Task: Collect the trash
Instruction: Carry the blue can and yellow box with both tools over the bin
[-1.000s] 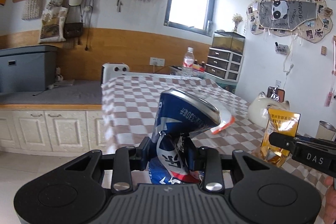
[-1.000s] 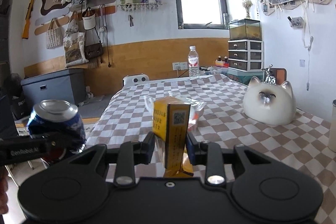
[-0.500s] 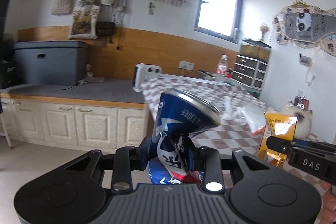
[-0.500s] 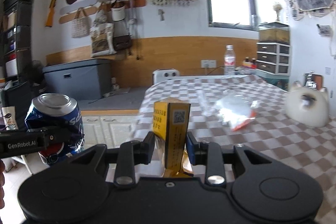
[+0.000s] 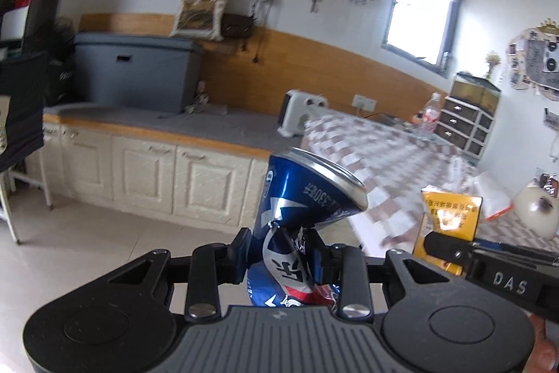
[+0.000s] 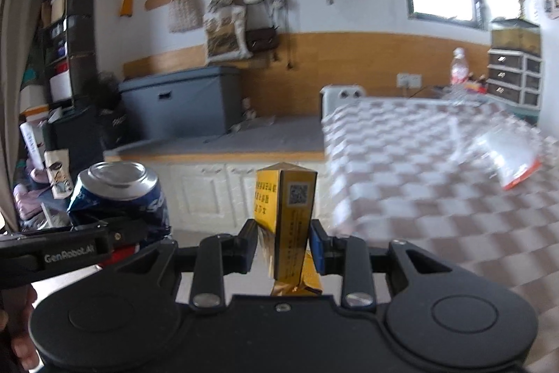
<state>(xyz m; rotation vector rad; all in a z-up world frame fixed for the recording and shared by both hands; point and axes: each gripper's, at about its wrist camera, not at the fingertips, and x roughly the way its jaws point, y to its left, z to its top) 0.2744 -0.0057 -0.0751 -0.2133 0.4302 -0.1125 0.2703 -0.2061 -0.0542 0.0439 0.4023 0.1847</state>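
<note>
Left claw: your left claw pinches the crushed blue aluminium drink can at its dented waist, top rim tilted away to the right.
Right claw: it clamps the tall yellow cardboard carton by its lower body, carton upright.
Beyond the claws: cream cabinet doors and pale floor tiles lie ahead; the checkered-cloth surface sits off to the right, a clear plastic bag lying on it.
Doing it well: no bin shows, so keep both grips firm and both items level while you carry them; judge the drop spot before letting go.
Changed since a second ago: both views have swung left, from the surface toward the cabinets; grips look the same.
</note>
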